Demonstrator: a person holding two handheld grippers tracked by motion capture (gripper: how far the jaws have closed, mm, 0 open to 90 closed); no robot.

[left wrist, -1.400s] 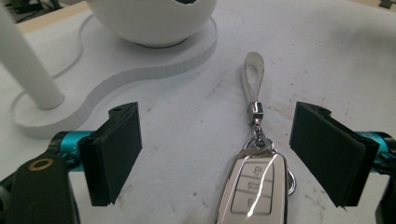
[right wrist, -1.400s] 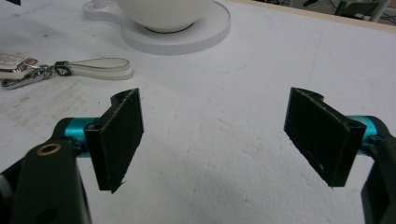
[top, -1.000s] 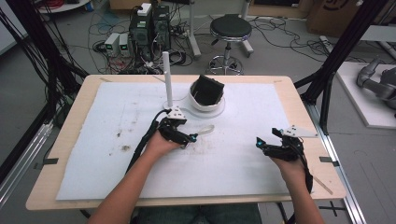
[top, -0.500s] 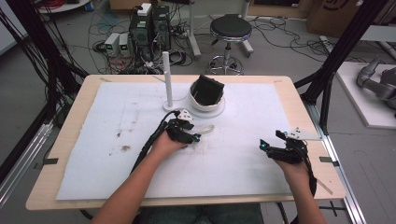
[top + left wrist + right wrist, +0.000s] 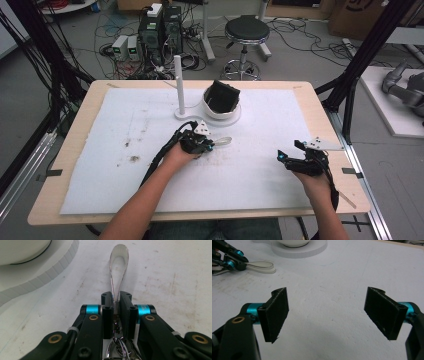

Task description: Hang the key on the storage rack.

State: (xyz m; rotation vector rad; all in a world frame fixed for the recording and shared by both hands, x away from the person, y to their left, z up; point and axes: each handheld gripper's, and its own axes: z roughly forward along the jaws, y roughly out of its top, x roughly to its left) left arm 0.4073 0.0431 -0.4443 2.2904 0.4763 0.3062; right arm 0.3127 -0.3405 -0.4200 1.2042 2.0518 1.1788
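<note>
The left tool (image 5: 209,145) is clamped on the handle of a shiny metal spoon (image 5: 118,263); in the left gripper view its jaws are closed narrow round the thin handle, w/ the bowl end sticking straight out ahead. In the high view the spoon (image 5: 222,141) lies low over the white foam sheet (image 5: 260,165) covering the wooden bench (image 5: 85,125), just in front of the round white foam base (image 5: 223,118) that carries a white bowl (image 5: 215,107) w/ a black crumpled object (image 5: 223,95) in it. Whether the spoon touches the sheet or hangs just above it, can't tell.

Key relation: the spoon's long axis runs on from the left tool, roughly along the base's near rim, bowl end pointing toward the person's right. The white bowl sits beyond and slightly right of the spoon tip, near but apart. So, as I judge it, reaching the bowl means lifting and swinging the tip away from the person.

The right tool (image 5: 327,312) is spread wide, nothing between the jaws, resting well apart on the right (image 5: 290,157). The left hand (image 5: 182,152) is clearly the nearer to the bowl. A thin white upright post (image 5: 178,82) stands just left of the base.
</note>
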